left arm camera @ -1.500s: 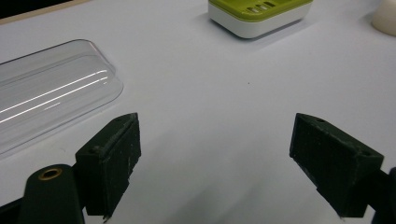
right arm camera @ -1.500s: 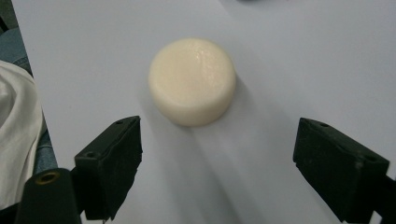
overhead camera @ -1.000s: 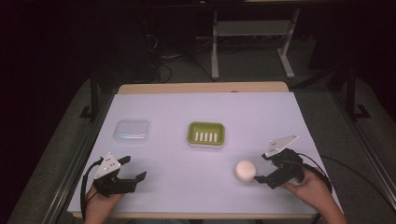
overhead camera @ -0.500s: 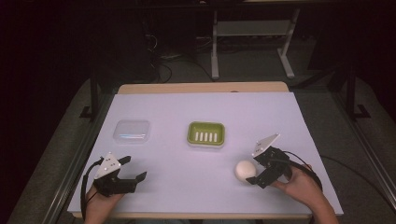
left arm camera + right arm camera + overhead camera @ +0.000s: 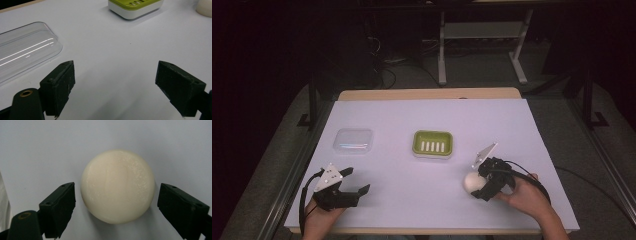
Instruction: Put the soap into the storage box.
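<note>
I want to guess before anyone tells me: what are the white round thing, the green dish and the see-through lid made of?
The white round thing looks like a bar of soap: creamy, matte and waxy, with faint streaks. The green dish seems to be hard plastic, smooth and evenly coloured, with moulded slots over a white base. The see-through lid is probably thin clear plastic; it is glossy, with bright light streaks, though glass can't be ruled out.

Readable text: none, from where I stand.
White soap (image 5: 117,186): plain, with no stamp or brand on its top.
Green soap dish (image 5: 432,144): white slots only, no lettering.
Clear lid (image 5: 23,52): light streaks, no label.
White table cover (image 5: 412,120): bare of print, numbers or signs.
Grey plates on the grippers: too small to tell any marking.
</note>
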